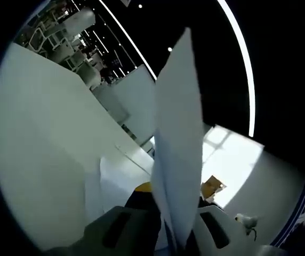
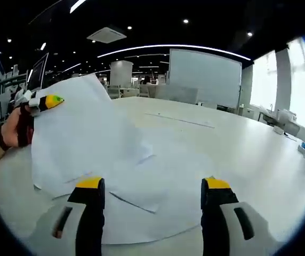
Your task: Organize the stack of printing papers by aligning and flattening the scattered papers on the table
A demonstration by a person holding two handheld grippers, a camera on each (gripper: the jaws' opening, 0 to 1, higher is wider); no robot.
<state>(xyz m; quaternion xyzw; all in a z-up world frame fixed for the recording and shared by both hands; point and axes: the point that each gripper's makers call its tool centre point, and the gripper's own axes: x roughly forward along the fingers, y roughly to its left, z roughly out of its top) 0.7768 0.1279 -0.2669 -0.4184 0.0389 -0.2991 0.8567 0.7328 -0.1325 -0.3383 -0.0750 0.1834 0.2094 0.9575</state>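
White tabletop spreads out ahead of the right gripper in a large open office with a dark ceiling, strip lights and a whiteboard far across the room. No container is on the surface, and no writing can be read in either view.

Right gripper's jaws stand wide apart, yellow-tipped, with nothing between them. Loose printing papers lie scattered flat on the table just beyond and between those jaws, overlapping at odd angles. Up and to the left of the right gripper, a raised sheet leans off the table, its top corner pinched by the left gripper, which a person's hand holds.

From the left gripper view, that sheet rises edge-on straight up from between the left gripper's jaws, which are closed narrow on its lower edge. More paper lies flat on the table just left of those jaws.
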